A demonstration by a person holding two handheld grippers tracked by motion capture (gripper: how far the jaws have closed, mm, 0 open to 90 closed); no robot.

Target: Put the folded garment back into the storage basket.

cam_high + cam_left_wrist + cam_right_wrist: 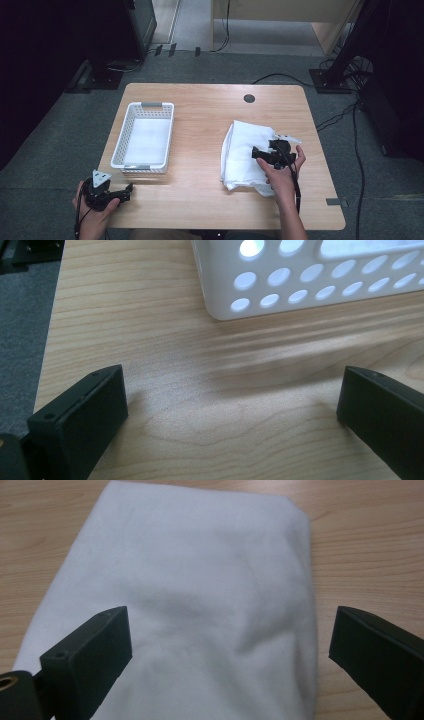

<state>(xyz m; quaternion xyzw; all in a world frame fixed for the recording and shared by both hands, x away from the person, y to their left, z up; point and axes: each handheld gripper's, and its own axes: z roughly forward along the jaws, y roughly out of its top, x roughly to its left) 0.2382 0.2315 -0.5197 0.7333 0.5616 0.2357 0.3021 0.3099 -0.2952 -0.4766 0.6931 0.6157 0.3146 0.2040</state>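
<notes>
Overhead forward-down view (gripper cameras close, tableward)

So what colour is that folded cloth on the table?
Plain white, no pattern. The cloth shows best in the right gripper view.

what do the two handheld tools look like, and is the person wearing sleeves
Both tools are black. The left tool carries a grey three-cornered plate on top; the right tool trails a black cable along the forearm. Each has two blocky black jaws with small screw holes. The forearms are bare, with no sleeves visible.
</notes>
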